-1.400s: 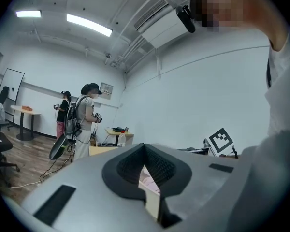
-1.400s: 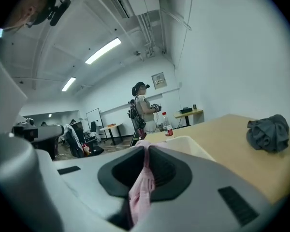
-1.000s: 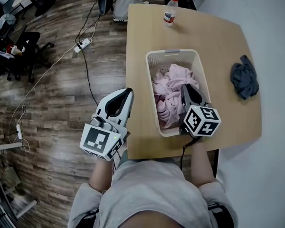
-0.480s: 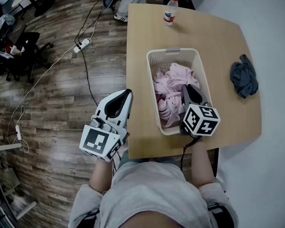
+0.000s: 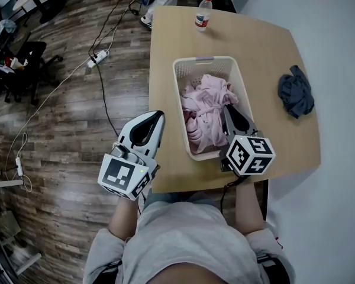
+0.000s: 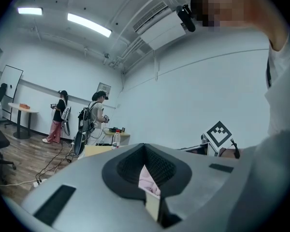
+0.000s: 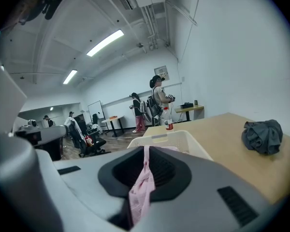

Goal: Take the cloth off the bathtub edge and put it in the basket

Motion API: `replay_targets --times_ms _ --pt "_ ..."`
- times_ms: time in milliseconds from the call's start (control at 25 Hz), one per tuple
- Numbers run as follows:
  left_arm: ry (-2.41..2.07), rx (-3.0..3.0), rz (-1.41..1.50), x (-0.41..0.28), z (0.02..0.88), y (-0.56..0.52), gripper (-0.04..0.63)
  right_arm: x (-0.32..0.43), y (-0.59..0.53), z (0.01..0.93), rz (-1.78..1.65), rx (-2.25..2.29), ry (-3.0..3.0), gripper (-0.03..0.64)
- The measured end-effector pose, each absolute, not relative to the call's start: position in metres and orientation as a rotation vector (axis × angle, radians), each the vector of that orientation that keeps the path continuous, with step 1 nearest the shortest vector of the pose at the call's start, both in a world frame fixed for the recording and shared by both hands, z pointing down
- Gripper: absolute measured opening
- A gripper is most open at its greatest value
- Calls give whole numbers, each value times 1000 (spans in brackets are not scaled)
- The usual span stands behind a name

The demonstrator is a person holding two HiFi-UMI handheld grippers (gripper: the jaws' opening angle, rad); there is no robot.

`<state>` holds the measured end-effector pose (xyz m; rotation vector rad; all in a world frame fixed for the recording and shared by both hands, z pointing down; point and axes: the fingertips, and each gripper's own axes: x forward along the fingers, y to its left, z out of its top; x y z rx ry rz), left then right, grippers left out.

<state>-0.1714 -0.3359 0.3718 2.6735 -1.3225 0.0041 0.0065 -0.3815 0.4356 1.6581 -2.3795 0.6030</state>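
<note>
The table [image 5: 284,46] is carrying the basket [image 5: 176,84] near its front edge, within the person's easy reach. The pink cloth [image 5: 208,99] is lying heaped inside the basket, so the drop looks nearly finished. The right gripper [image 5: 228,110] is hanging over the basket's near right corner. Its jaws are opening, with a thin fold of the cloth pinched between them and trailing to the heap. The left gripper [image 5: 155,118] is idling off the table's left edge, jaws together on nothing, probably to keep clear.

White basket [image 5: 196,60], pink cloth [image 5: 208,102], light wood table [image 5: 254,46], grey-blue rag [image 5: 296,92], brown plank floor [image 5: 65,117]
</note>
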Motion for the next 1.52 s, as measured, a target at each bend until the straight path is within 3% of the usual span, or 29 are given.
replay_targets --times_ms 120,920,1520 --pt "-1323 2694 6 -156 363 -324 -3 7 -363 420 547 1613 -2440 9" --pt "-1346 2812 -15 -33 315 -189 -3 78 -208 326 241 1517 -2693 9" --pt "-1428 2846 -27 9 298 -104 -3 109 -123 302 153 1453 -2803 9"
